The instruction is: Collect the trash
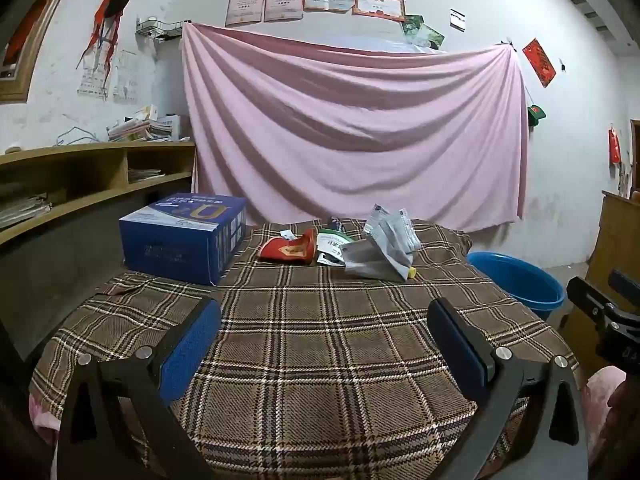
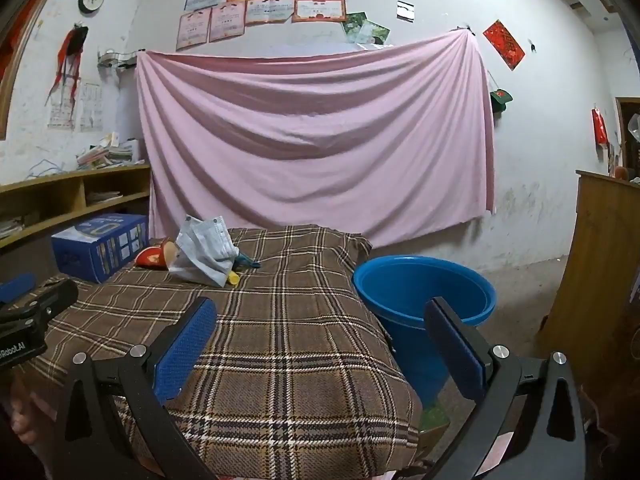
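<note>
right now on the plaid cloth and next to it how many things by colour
red: 1, red wrapper
white and green: 1, packet
grey: 1, crumpled grey bag
yellow: 1, small yellow piece
blue: 2, blue box and blue bucket
total: 6

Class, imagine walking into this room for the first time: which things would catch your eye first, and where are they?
A big pink sheet draped across the back wall dominates. Below it, crumpled wrappers lie heaped at the far end of the plaid-covered table, with a blue box at its left. A blue tub stands on the floor to the right.
</note>
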Demonstrator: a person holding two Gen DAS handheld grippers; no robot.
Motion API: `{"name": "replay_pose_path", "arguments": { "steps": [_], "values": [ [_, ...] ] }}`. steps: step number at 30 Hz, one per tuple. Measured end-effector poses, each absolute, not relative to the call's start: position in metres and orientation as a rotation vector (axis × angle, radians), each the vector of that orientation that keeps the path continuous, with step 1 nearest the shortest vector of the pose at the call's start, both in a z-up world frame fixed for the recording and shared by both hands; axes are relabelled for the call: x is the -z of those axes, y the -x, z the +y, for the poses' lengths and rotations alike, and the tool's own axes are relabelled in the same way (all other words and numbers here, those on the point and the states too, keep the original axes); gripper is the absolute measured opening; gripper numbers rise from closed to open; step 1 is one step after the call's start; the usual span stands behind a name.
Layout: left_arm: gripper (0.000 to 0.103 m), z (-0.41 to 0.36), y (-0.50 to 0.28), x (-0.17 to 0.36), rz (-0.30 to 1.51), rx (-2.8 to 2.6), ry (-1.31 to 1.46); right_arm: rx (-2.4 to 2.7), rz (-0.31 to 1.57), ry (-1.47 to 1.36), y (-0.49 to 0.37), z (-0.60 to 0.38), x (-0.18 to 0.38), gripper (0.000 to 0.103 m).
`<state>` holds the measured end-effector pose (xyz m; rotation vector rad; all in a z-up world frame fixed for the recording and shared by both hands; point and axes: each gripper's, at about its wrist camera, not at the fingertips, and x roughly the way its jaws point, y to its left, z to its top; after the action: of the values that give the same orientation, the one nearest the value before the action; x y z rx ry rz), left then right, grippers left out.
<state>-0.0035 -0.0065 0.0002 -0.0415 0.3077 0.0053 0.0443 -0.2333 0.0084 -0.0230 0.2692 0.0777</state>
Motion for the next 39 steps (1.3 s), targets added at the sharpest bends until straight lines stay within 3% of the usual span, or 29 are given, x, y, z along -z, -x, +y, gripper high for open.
{"name": "replay_pose_path", "arguments": {
  "steps": [39],
  "values": [
    [0.101,-0.0054,0.0023,-0.0009,0.311,-0.001,0.046,-0.084,0.283,0.015,-0.0475,-0.2332,-0.0072,0.103]
  ]
}}
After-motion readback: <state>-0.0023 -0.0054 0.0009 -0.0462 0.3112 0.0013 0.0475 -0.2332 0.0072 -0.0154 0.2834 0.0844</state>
